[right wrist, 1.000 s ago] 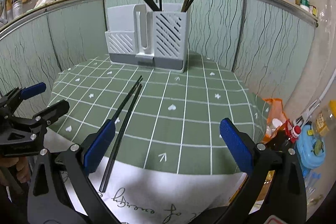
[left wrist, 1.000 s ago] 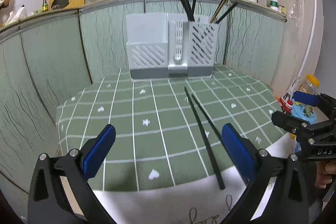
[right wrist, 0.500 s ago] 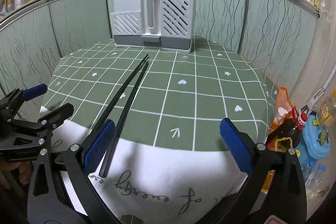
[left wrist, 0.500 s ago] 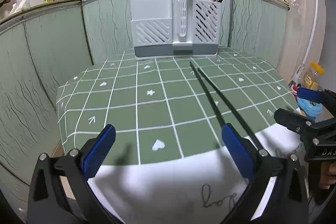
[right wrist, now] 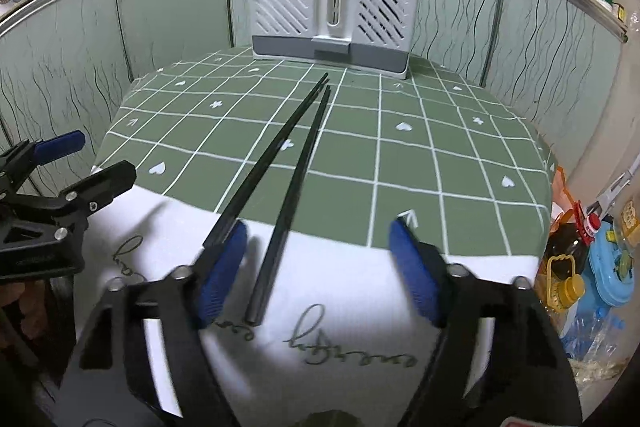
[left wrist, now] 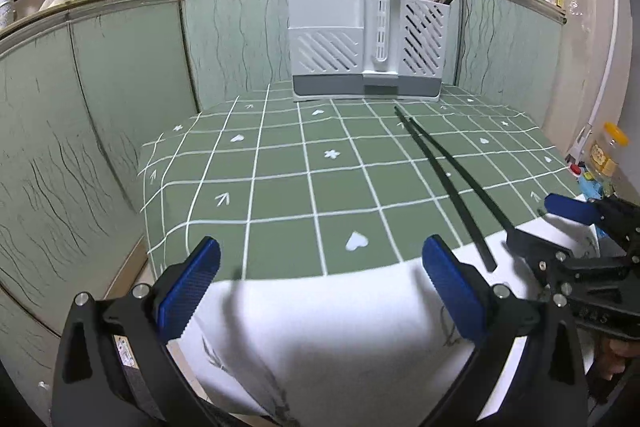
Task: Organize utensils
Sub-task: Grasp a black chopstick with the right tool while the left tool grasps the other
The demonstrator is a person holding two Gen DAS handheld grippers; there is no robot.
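Two long black chopsticks (right wrist: 298,155) lie side by side on the green checked tablecloth (right wrist: 400,163), pointing at a white and grey utensil holder (right wrist: 336,11) at the back. The holder's right compartment holds several upright chopsticks. My right gripper (right wrist: 320,247) is open, low over the near ends of the chopsticks; one chopstick end lies between its fingers, the other over its left finger. My left gripper (left wrist: 320,275) is open and empty at the table's front edge, left of the chopsticks (left wrist: 444,175). The holder (left wrist: 366,43) shows there too.
Green panelled walls (left wrist: 120,87) surround the table on three sides, with a shelf of pots and bottles above. Oil bottles and a blue container (right wrist: 608,267) stand on the floor to the right. A white cloth with writing (right wrist: 340,307) hangs over the table's front edge.
Both grippers have dropped lower and drawn back toward the table's front edge. My right gripper has shifted left, so the chopsticks' near ends now lie at and between its fingers.
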